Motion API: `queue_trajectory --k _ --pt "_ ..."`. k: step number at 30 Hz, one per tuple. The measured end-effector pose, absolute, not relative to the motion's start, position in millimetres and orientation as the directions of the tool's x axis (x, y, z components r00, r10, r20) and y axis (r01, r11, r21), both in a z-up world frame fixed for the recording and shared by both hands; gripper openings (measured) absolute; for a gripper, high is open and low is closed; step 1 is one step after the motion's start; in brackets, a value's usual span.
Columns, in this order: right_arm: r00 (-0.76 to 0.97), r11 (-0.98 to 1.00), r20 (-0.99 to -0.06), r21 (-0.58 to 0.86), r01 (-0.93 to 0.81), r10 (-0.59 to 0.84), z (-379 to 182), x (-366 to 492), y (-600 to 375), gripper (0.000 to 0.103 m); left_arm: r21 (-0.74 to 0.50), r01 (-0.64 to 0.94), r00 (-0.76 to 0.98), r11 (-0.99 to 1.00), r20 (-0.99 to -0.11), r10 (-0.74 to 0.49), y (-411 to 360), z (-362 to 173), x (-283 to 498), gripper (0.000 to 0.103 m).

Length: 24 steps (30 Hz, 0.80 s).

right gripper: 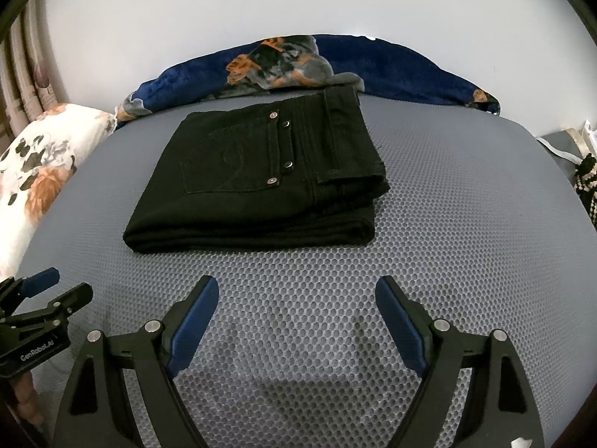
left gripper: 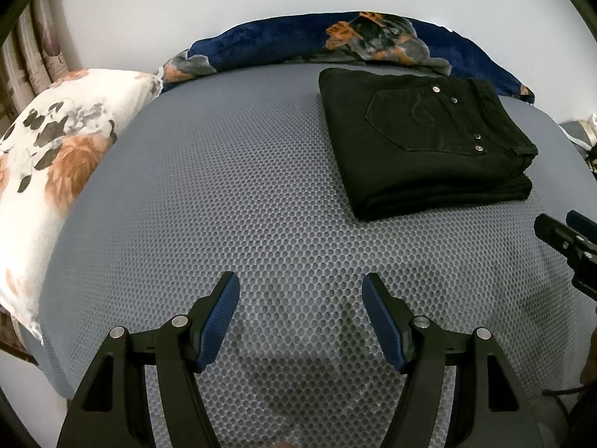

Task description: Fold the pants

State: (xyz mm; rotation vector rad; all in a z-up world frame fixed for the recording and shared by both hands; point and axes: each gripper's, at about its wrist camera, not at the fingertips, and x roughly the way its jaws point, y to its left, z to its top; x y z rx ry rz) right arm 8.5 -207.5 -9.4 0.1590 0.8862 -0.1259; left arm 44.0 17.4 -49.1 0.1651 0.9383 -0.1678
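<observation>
Black pants (right gripper: 257, 183) lie folded into a thick rectangle on the grey mesh bed cover (right gripper: 466, 224), back pocket and rivets facing up; the left wrist view shows the same pants (left gripper: 418, 142) at upper right. My left gripper (left gripper: 300, 283) hovers open over bare cover, nearer than the pants and to their left, with nothing between its blue pads. My right gripper (right gripper: 296, 287) is open too, just in front of the pants' near folded edge and apart from it. Each gripper shows at the edge of the other's view: right gripper (left gripper: 559, 235), left gripper (right gripper: 56, 287).
A floral white pillow (left gripper: 56, 156) lies along the left side of the bed. A dark blue patterned blanket (right gripper: 335, 63) is bunched along the far edge against a white wall. Curtains hang at far left. A striped object (right gripper: 587, 183) sits off the bed's right edge.
</observation>
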Motion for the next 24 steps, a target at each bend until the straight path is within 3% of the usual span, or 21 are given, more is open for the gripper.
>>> queue_trajectory --k 24 --pt "0.614 0.981 -0.788 0.09 0.174 -0.036 -14.8 11.9 -209.4 0.084 0.073 0.212 0.581 0.975 -0.811 -0.066 18.2 -49.9 46.2 0.069"
